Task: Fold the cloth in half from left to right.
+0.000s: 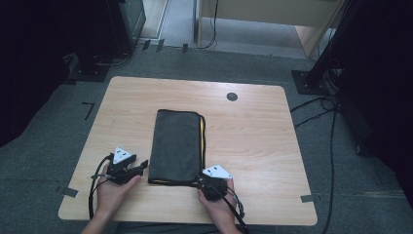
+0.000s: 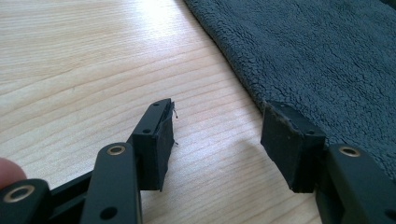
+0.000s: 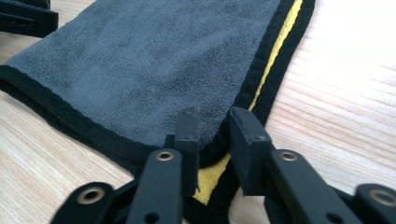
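A dark grey towel (image 1: 178, 146) lies folded on the wooden table (image 1: 253, 126), with black hems and a yellow strip along its right side. My left gripper (image 1: 143, 165) rests just left of the towel's near-left corner. In the left gripper view its jaws (image 2: 219, 109) stand open over bare wood, the right one at the towel's (image 2: 327, 56) edge. My right gripper (image 1: 201, 182) is at the near-right corner. In the right gripper view its jaws (image 3: 215, 114) stand narrow on either side of the towel's (image 3: 154, 70) black-hemmed corner, with no visible pinch.
A small dark round cap (image 1: 232, 96) sits in the tabletop at the back right. Carpeted floor surrounds the table, with cables (image 1: 316, 105) and a black stand base (image 1: 307, 80) to the right. The table's near edge runs just behind both hands.
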A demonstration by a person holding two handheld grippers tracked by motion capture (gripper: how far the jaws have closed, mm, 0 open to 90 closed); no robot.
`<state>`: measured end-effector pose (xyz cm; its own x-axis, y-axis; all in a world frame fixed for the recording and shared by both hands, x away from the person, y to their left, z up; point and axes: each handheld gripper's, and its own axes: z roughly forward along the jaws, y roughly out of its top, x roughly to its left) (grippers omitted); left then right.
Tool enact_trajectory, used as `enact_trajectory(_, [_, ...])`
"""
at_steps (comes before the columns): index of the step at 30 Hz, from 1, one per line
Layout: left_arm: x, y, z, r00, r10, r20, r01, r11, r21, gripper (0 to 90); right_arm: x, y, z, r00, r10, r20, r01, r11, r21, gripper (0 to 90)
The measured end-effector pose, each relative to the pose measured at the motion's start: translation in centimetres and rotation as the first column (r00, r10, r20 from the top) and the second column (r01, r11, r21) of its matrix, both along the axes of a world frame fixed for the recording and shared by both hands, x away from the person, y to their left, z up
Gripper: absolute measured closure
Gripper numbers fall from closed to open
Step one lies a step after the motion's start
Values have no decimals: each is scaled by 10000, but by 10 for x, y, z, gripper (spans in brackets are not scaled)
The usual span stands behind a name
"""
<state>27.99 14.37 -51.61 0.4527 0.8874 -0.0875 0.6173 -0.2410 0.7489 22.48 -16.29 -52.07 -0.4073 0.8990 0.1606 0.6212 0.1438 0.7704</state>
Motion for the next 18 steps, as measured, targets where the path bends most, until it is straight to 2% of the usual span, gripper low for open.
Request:
enact_trajectory(3, [-3, -2, 0, 9999, -95, 100, 96, 10000, -28, 435, 2, -3, 0, 9998, 64, -169, -60, 9997, 239, 847])
enact_trajectory(8, [-7, -4, 1, 9994, -225, 245, 228, 9997, -99, 425, 3, -4, 4, 9997, 207, -122, -203, 9994, 273, 873])
enact_trajectory(14, [-9, -6, 1, 9988, -380, 324, 386, 9991, -180, 413, -4, -10, 23, 9981, 167, 595, -185, 9994, 299, 875])
enact_trajectory(18, [-9, -7, 1, 9982, -494, 332, 501, 9985, -223, 407, -12, -17, 30, 9979, 187, 612, -202, 9995, 236, 875])
